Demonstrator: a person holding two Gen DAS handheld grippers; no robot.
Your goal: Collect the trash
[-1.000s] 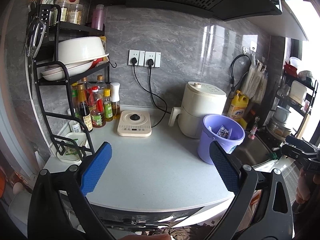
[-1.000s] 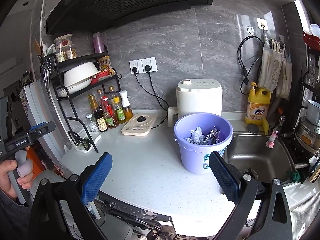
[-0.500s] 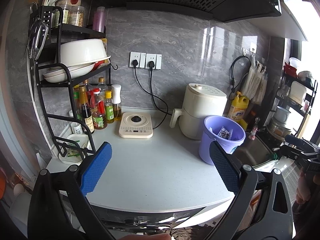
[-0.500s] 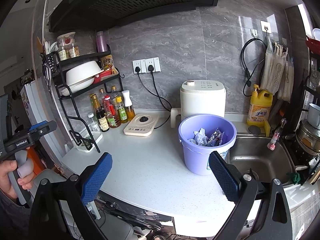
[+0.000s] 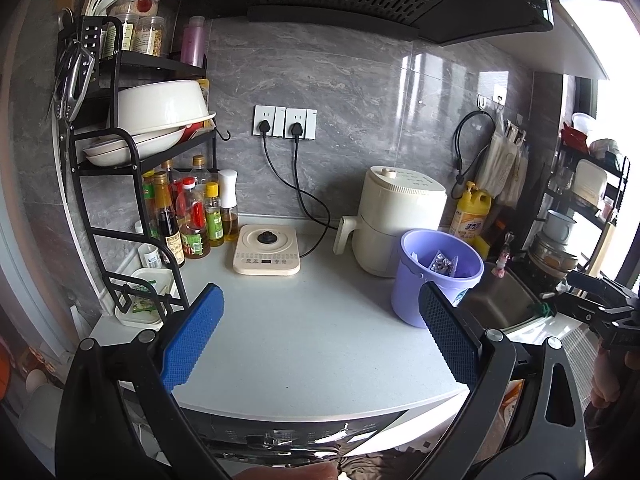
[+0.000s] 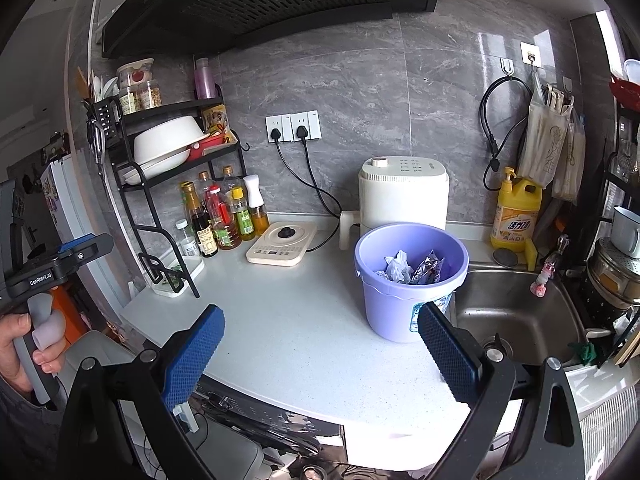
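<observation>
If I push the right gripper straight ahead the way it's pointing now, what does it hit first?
Probably the bare countertop: the right gripper, jaws open and empty, aims at it just left of the purple bucket. The bucket may catch the right jaw; depth is hard to judge.

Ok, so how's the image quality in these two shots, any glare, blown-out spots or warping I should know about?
Left wrist view: the window side at the right edge is blown out white, and the glossy grey marble wall tile carries a glare patch. Right wrist view: lighting is more even, with a similar reflection on the tile. Both views: strong fisheye bending at the edges and dark corners; the round lilac plastic bucket stays sharp.
</observation>
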